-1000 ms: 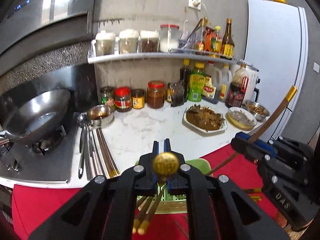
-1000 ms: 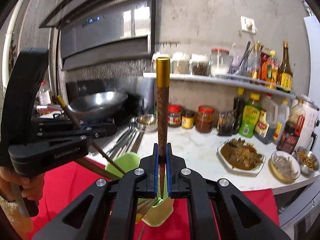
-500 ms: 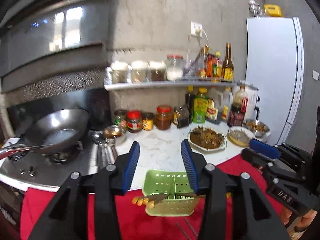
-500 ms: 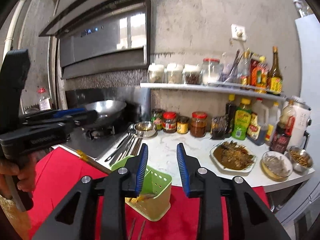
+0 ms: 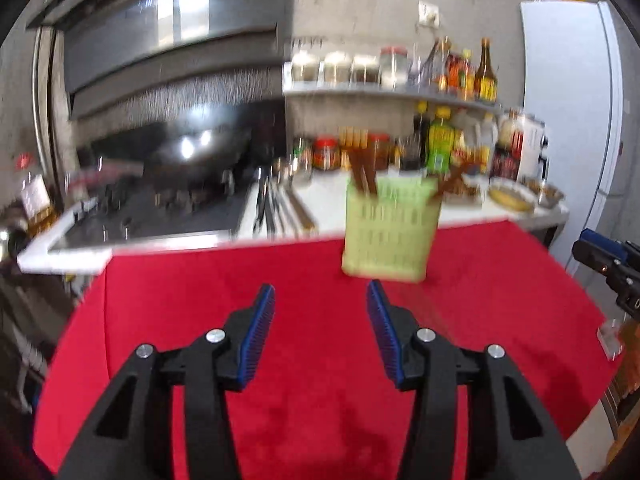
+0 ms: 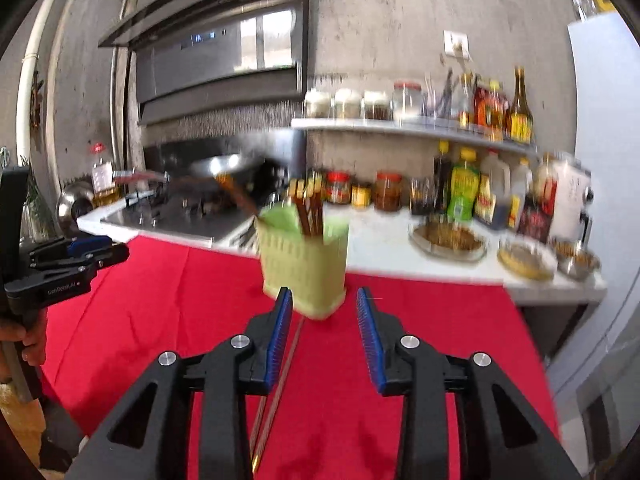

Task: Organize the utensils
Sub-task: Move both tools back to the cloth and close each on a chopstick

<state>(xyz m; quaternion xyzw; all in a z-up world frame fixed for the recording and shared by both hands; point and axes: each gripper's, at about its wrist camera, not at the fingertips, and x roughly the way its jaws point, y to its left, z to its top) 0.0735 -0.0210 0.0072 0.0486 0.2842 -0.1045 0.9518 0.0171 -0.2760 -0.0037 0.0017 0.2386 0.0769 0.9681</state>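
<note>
A light green utensil holder (image 5: 390,228) (image 6: 304,264) stands on the red cloth (image 5: 304,360) with several brown, gold-tipped chopsticks (image 5: 362,160) (image 6: 310,208) upright in it. My left gripper (image 5: 320,292) sits back from the holder, its jaws opening with nothing between them. My right gripper (image 6: 324,300) is just short of the holder's base, its jaws opening too and empty. A thin pair of chopsticks (image 6: 280,380) lies on the cloth under its left finger. Each gripper shows in the other's view, the right gripper (image 5: 608,264) at the right edge and the left gripper (image 6: 68,268) at the left edge.
Behind the cloth runs a white counter (image 6: 384,252) with loose utensils (image 5: 276,204), jars, sauce bottles (image 6: 464,192) and dishes of food (image 6: 448,238). A wok (image 5: 192,152) sits on the stove at the left. A white fridge (image 5: 572,100) stands at the right. A hand (image 6: 24,340) holds the left gripper.
Both grippers opened and let go of their chopsticks, which now stand in the green holder. Both have pulled back from the holder and sunk toward the red cloth.
</note>
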